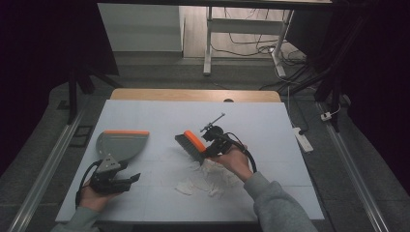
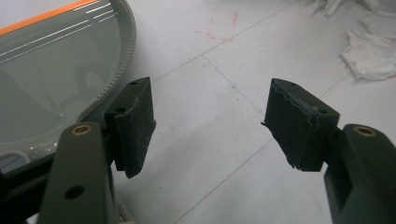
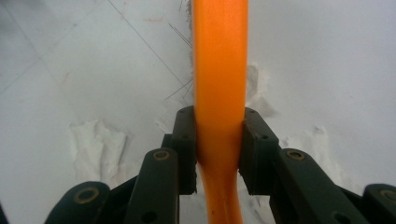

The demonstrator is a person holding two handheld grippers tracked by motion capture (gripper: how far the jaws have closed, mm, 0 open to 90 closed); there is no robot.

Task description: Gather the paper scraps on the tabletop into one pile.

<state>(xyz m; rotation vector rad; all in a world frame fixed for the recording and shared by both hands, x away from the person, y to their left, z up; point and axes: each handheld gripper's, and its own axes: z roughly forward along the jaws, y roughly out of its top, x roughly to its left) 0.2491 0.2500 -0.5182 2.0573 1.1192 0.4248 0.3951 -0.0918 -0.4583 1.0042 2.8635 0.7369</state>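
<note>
Grey dustpan [image 1: 121, 144] with orange front edge lies flat at left of the white table [image 1: 159, 113], open side facing away from the person. Left gripper [image 1: 131, 179] sits just behind and to the right of it, near the table surface; jaws spread wide, nothing between them. In the left gripper view the pan's curved rim [image 2: 122, 70] passes just beside the left jaw.

Centre: torn white paper scraps [image 1: 205, 178] scattered on the table. Brush [image 1: 191, 144], orange back and dark bristles, stands just beyond the scraps, bristles down. Right gripper [image 3: 218, 148] pinches the orange handle [image 3: 219, 70] between both pads, jaws pressed against it; scraps visible either side below.
</note>
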